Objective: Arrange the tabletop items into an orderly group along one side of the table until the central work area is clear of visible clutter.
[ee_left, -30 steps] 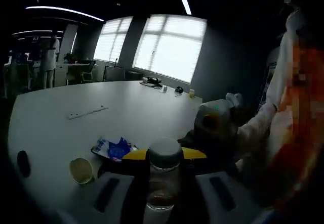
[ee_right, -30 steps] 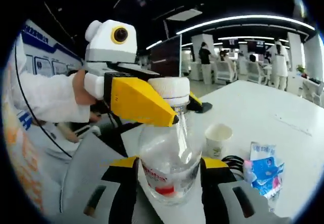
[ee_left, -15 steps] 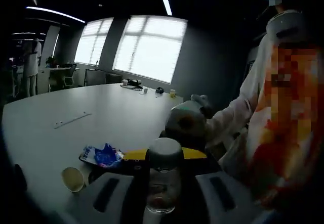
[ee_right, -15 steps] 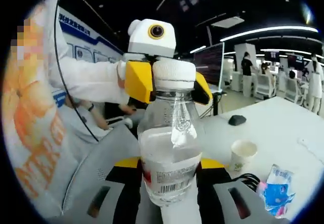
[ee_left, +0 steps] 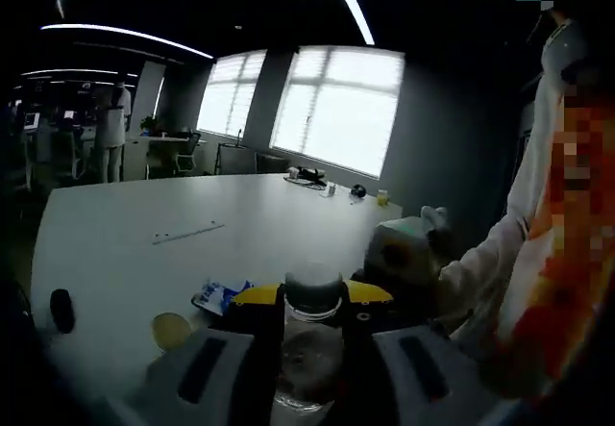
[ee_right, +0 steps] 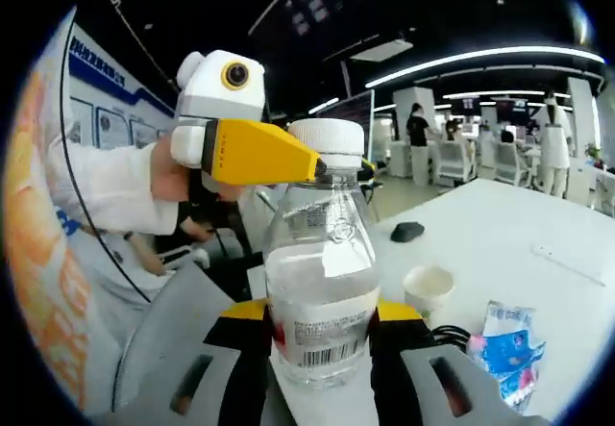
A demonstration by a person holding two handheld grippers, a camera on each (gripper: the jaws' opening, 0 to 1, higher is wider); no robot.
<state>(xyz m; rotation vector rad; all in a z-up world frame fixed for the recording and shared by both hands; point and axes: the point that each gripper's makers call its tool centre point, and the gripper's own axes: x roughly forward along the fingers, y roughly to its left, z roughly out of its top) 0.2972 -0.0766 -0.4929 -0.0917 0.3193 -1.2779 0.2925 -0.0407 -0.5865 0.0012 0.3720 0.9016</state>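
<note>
Clear plastic, part-filled with water and topped by a white screw cap, the bottle (ee_right: 322, 282) stands upright between the two jaws of the right tool (ee_right: 320, 335), which press against its lower body from both sides. In the right gripper view the yellow jaws of the left tool (ee_right: 322, 168) sit at the neck just under the cap, one on each side; whether they truly pinch the neck I cannot tell. A hand in a white sleeve (ee_right: 171, 171) carries that tool.

From the left gripper view the same bottle (ee_left: 309, 349) rises between the left tool (ee_left: 312, 296) jaws, the cap dark against the light, with the right tool's yellow jaws crossing just behind it.

On the white tabletop (ee_right: 538, 224) beyond the bottle stands a pale paper cup (ee_right: 428, 289) upright, a crumpled blue-and-white wrapper (ee_right: 504, 349) near it and black cable (ee_right: 450, 335) between them. A small dark oval object (ee_right: 406, 231) lies farther off. People in white stand among desks in the background.
</note>
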